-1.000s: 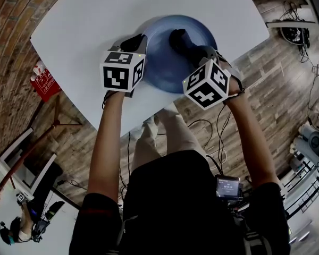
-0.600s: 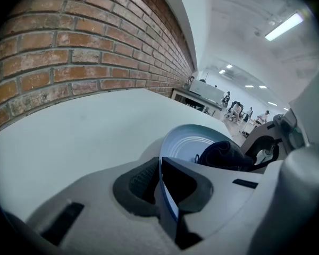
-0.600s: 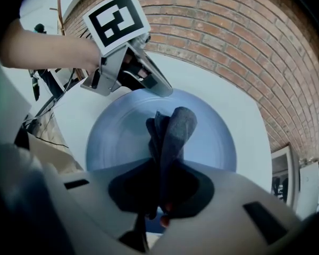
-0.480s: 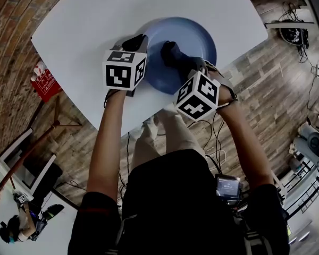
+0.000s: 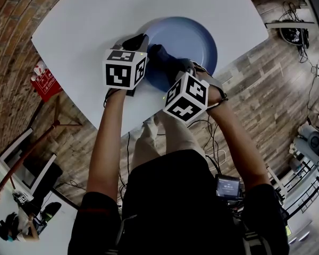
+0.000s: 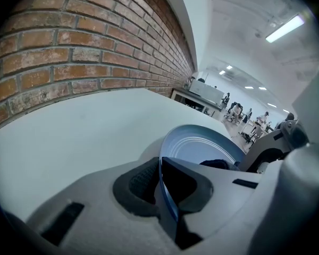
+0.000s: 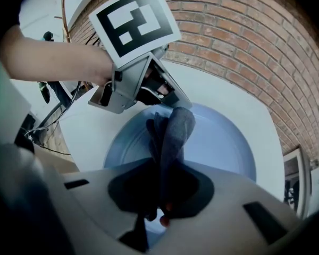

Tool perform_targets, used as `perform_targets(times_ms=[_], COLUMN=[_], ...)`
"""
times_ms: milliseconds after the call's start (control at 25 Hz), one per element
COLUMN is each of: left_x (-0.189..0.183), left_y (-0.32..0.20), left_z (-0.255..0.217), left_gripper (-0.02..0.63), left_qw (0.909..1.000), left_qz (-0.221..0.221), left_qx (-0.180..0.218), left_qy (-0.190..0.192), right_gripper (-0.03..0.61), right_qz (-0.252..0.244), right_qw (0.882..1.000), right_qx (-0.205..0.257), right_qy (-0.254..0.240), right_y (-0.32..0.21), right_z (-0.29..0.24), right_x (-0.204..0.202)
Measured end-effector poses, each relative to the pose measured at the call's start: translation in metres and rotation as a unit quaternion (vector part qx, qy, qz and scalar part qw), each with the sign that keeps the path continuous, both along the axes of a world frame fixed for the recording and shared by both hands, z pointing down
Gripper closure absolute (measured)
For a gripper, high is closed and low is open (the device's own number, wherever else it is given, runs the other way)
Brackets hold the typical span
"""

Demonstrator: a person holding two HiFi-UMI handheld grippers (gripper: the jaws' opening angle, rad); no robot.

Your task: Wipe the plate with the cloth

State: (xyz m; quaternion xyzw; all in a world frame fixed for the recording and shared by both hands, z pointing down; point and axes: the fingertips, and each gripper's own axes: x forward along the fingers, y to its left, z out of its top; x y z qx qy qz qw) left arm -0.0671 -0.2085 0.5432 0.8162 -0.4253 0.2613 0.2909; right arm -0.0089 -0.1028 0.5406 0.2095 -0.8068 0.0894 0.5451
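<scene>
- At the left rim of the plate (image 5: 194, 36): left tongs (image 6: 162, 187) closed on the edge, rim pinched between the pads.
- Right tongs (image 7: 162, 195) clamped on the dark cloth (image 7: 173, 129). The cloth juts out ahead, bunched, with its end down on the plate's inner face, just beside the left tongs.
- Plate blue, round, lying on the white worktop (image 5: 90, 20) near its front edge.
- Brick wall (image 6: 69, 52) runs along the worktop's far side.
</scene>
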Motion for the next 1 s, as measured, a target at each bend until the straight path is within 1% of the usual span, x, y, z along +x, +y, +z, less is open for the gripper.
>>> perform_targets(times_ms=[360, 560, 1000], left_x=[0.002, 0.003, -0.002], left_y=[0.001, 0.000, 0.003], left_z=[0.001, 0.000, 0.001], left_gripper=[0.581, 0.581, 0.581], left_qw=[1.0000, 0.9999, 0.9999], left_qz=[0.003, 0.010, 0.009], left_qx=[-0.006, -0.005, -0.007], left_qy=[0.003, 0.001, -0.002], right_gripper=[0.523, 0.523, 0.523], right_qz=[0.002, 0.014, 0.036], right_qw=[1.000, 1.000, 0.999], right_qx=[0.001, 0.007, 0.014], right_qy=[-0.010, -0.014, -0.015], right_y=[-0.014, -0.026, -0.047], right_z=[0.000, -0.002, -0.002], right_x=[-0.006, -0.003, 0.002])
